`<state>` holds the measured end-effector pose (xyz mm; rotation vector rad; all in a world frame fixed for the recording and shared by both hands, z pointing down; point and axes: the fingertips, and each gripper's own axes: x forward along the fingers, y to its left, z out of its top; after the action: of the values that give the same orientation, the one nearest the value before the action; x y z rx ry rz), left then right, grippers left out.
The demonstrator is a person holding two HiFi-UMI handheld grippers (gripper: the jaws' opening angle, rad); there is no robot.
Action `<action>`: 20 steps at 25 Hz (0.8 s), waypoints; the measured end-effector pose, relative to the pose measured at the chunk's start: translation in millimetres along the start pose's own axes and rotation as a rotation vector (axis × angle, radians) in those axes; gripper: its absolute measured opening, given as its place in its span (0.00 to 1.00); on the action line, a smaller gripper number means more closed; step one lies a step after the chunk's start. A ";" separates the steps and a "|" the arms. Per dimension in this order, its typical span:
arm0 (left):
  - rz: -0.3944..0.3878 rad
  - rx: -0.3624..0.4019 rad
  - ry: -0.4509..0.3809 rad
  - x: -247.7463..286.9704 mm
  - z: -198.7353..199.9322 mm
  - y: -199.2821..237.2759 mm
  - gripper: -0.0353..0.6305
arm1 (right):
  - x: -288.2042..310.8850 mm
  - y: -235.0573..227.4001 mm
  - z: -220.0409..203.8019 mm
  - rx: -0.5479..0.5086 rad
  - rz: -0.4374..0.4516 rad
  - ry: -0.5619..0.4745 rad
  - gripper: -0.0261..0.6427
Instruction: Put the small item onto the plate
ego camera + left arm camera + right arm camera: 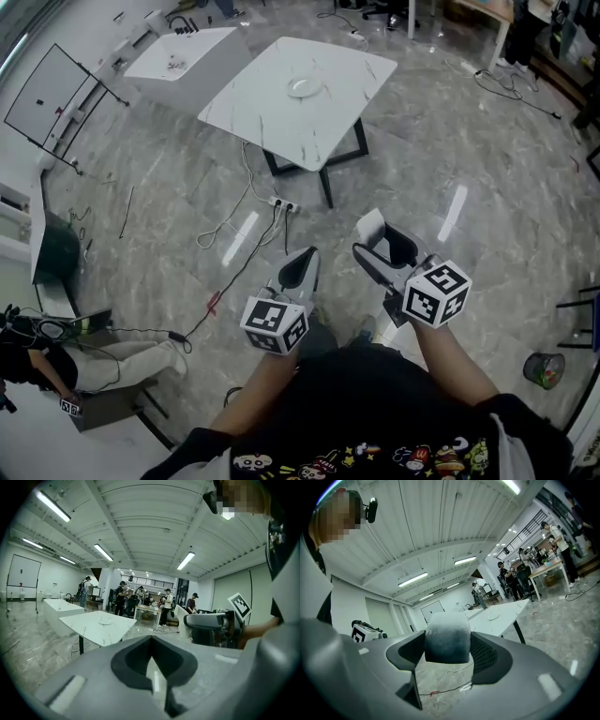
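A white plate (305, 86) lies on a white marble-top table (272, 108) several steps ahead of me. I stand on the grey floor, well short of it. My right gripper (382, 242) is shut on a small white foam block (371, 225), held at waist height. In the right gripper view the block (446, 632) fills the gap between the jaws of that gripper (448, 651), with the table (508, 610) and plate (492, 617) far behind. My left gripper (302, 265) is beside it, jaws closed together and empty (151, 643); its view shows the plate (105, 622) on the table (93, 629).
Cables (246, 217) and a power strip (281, 203) trail over the floor between me and the table. A second white counter (178, 52) and a whiteboard (47, 89) stand at the far left. A person sits at lower left (103, 361). Several people stand in the background (123, 597).
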<state>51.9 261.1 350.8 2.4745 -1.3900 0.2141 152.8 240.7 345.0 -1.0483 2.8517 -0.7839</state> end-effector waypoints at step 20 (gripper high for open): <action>-0.013 -0.040 -0.052 29.9 23.5 85.2 0.06 | 79.9 -9.0 14.7 -0.016 -0.039 0.031 0.53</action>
<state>-5.5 187.6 352.1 2.4724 -1.3851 0.1192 98.7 179.6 349.3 -1.1071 2.8766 -0.7883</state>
